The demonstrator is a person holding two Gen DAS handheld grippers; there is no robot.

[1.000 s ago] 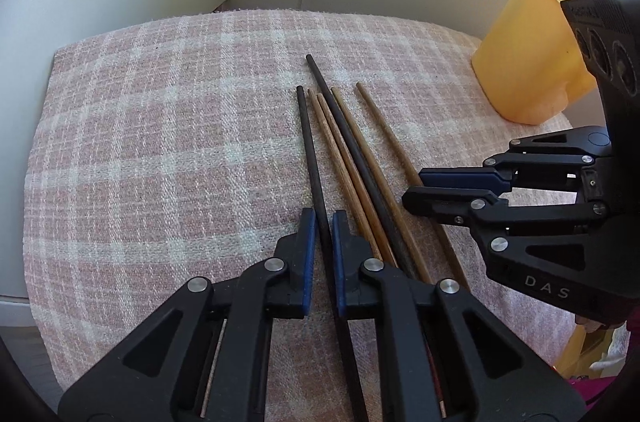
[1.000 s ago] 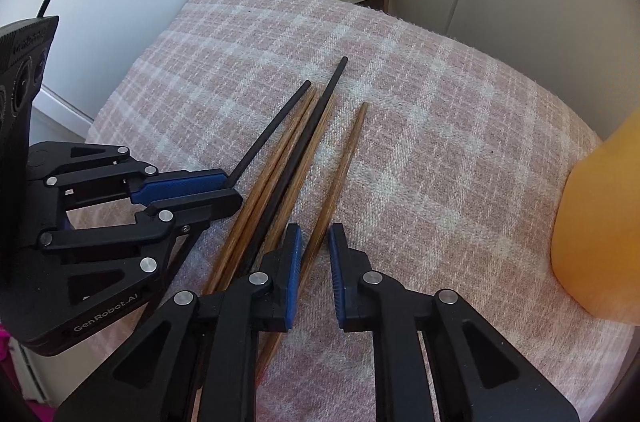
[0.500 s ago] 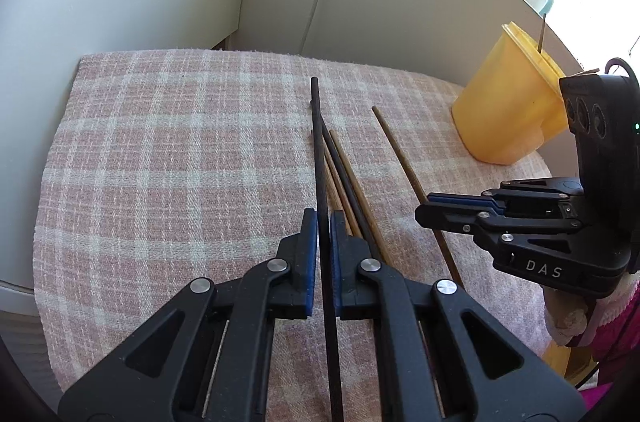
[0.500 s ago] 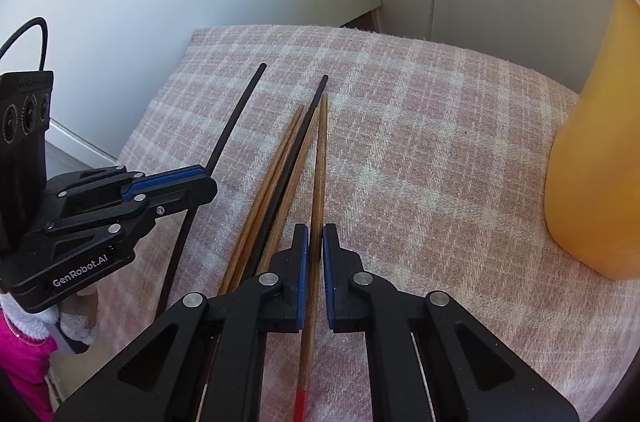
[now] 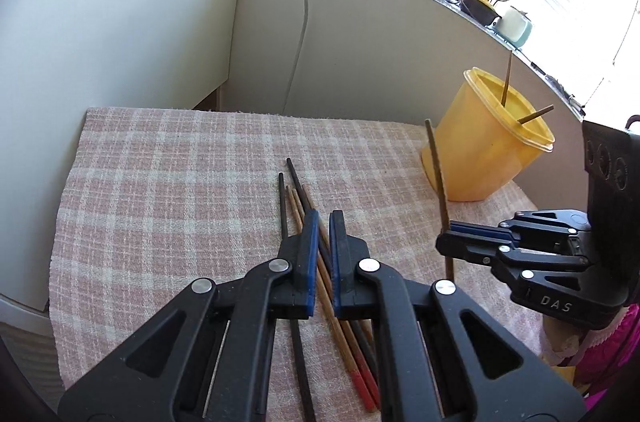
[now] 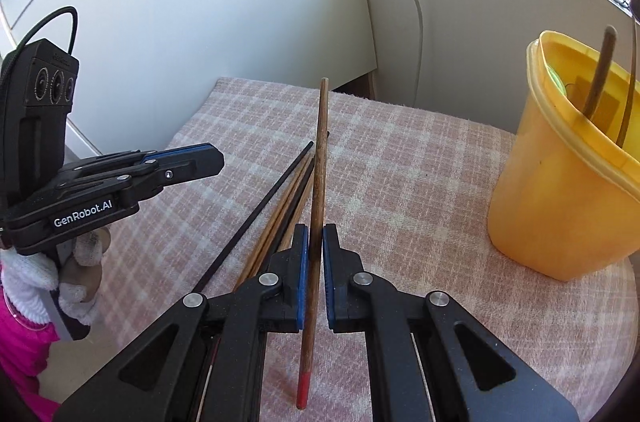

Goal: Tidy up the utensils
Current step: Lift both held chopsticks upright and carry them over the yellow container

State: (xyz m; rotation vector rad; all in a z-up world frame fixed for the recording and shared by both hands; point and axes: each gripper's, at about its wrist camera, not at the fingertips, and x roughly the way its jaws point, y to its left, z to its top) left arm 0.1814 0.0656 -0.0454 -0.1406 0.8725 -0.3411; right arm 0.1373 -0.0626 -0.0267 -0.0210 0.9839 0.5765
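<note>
My right gripper is shut on a brown wooden chopstick with a red end and holds it off the cloth; in the left wrist view the stick rises from that gripper. My left gripper is shut with nothing between its pads, and it hovers over the pile. A thin black chopstick lies on the cloth just left of it, beside two light wooden ones and a dark one. The yellow tub at the right holds two upright chopsticks.
The pink checked cloth covers a small table that ends at white wall panels behind and to the left. A white cable hangs down the back panel. A gloved hand and a pink sleeve show at the near left edge.
Both grippers rose and tilted up, bringing the tub into view. The right one closed on the brown chopstick and lifted it. The black chopstick left the left jaws and lies on the cloth.
</note>
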